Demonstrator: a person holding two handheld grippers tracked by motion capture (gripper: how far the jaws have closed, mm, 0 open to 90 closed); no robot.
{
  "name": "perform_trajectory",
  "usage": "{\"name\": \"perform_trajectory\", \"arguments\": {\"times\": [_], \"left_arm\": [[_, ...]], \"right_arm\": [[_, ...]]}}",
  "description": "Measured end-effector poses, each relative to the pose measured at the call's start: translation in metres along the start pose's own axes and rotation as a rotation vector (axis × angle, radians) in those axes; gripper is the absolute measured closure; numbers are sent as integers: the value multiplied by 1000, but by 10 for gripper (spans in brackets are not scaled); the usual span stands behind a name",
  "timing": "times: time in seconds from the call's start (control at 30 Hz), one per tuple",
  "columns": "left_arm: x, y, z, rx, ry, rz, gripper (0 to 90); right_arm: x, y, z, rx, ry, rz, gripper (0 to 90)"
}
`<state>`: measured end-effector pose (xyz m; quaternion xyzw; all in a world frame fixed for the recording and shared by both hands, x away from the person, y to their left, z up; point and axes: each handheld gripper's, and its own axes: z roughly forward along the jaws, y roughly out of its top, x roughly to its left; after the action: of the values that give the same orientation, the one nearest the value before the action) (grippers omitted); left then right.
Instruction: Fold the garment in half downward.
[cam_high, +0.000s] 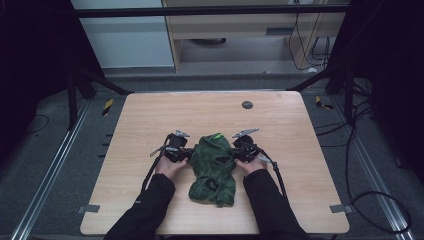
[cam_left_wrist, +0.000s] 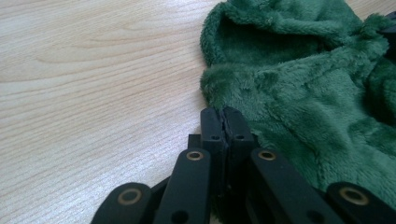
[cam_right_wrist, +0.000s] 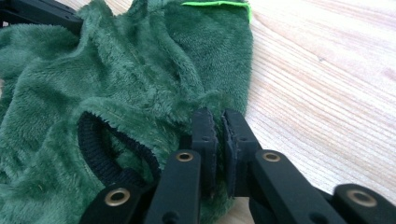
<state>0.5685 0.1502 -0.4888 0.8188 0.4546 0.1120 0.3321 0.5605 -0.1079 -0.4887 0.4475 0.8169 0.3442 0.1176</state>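
A dark green fleece garment (cam_high: 214, 167) lies crumpled at the middle front of the wooden table (cam_high: 150, 115), with a bright green tag (cam_high: 217, 135) at its far end. My left gripper (cam_high: 189, 156) is at its left side. In the left gripper view the jaws are pressed together at the fleece's edge (cam_left_wrist: 225, 112), pinching the garment (cam_left_wrist: 303, 93). My right gripper (cam_high: 233, 156) is at its right side. Its jaws (cam_right_wrist: 218, 115) are nearly together with a fold of the garment (cam_right_wrist: 140, 70) between them. A black ribbed cuff (cam_right_wrist: 95, 154) shows beside them.
A small dark round spot (cam_high: 247, 105) sits near the table's far edge. Grey tape pieces (cam_high: 89, 208) (cam_high: 339, 208) mark the front corners. Cables (cam_high: 360, 150) trail on the floor to the right. Bare wood surrounds the garment.
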Motion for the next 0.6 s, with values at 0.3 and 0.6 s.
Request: {"name": "perform_trajectory", "arguments": {"times": [0.3,0.6], "left_arm": [[-2,5,-12,-20,-3,5,895],[-14,17,-36,-77,-9,49,896]], "right_arm": [[1,4,-10,-44,3,-17,863],[7,11,-32,-141,22,-38,864]]}}
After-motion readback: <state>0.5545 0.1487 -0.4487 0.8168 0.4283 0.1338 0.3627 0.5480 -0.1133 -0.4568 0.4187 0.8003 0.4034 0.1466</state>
